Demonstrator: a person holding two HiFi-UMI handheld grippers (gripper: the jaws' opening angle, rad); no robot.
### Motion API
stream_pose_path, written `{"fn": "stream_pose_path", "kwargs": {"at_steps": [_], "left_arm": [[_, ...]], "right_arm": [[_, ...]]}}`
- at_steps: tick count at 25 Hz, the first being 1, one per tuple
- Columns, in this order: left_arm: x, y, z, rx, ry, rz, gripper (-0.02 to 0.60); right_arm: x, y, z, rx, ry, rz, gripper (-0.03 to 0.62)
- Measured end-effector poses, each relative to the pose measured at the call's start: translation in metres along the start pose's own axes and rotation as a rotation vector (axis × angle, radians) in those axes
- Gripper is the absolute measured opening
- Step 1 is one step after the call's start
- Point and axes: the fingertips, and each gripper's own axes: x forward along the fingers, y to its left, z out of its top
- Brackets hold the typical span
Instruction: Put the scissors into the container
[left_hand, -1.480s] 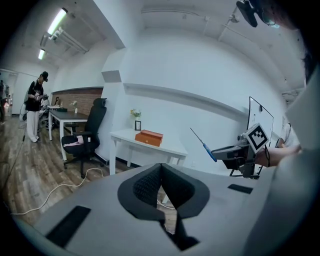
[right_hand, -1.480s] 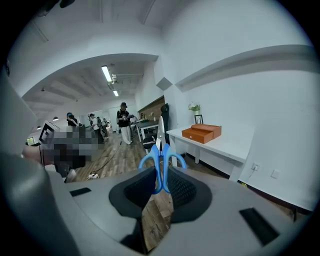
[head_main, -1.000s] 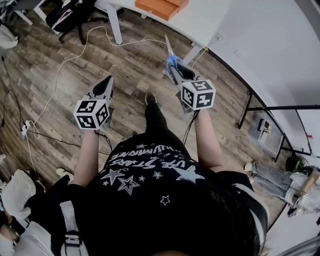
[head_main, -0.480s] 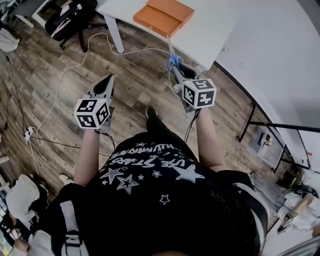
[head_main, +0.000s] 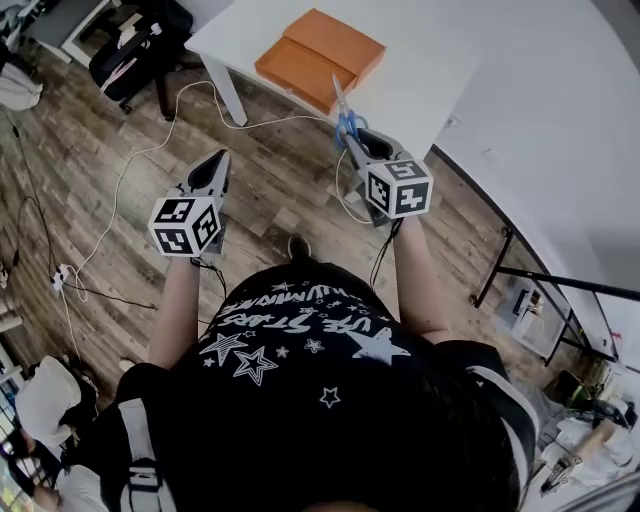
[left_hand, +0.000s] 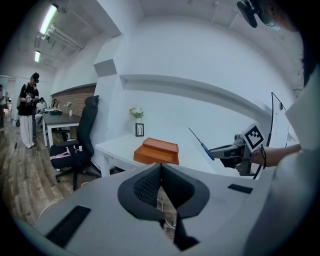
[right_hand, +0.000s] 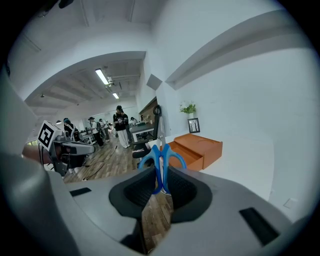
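Scissors, pinched by their blue handles in the right gripper, point toward the open orange container at 11 o'clock on the table, probably ready for a tip-first drop. The left gripper has its jaws pressed together on nothing.

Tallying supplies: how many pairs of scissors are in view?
1: blue-handled scissors clamped in the right tool, in front of the orange container on the table. Others could be hidden inside it.

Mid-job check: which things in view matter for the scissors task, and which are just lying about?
Job:
scissors, clamped in the right gripper
orange container on the white table

Lying about:
office chair
floor cable
framed picture
left gripper, shut and empty
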Motion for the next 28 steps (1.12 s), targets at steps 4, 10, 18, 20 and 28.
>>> {"fn": "stream_pose_path", "kwargs": {"at_steps": [4, 10, 18, 20, 28], "left_arm": [[0.038, 0.003, 0.016, -0.004, -0.002, 0.002, 0.018], [0.079, -0.001, 0.025, 0.001, 0.005, 0.001, 0.018], [0.103, 0.014, 0.030, -0.007, 0.024, -0.003, 0.018], [0.109, 0.023, 0.030, -0.008, 0.028, -0.009, 0.018], [0.156, 0.051, 0.045, -0.005, 0.043, -0.065, 0.018]], "right_arm": [[0.019, -0.033, 0.015, 0.002, -0.010, 0.003, 0.098], [0.038, -0.066, 0.025, -0.011, 0.000, 0.013, 0.098], [0.057, -0.080, 0.031, -0.011, 0.009, 0.009, 0.098], [0.065, -0.080, 0.032, -0.006, 0.015, 0.003, 0.098], [0.103, -0.093, 0.043, 0.002, 0.043, -0.030, 0.098]]}}
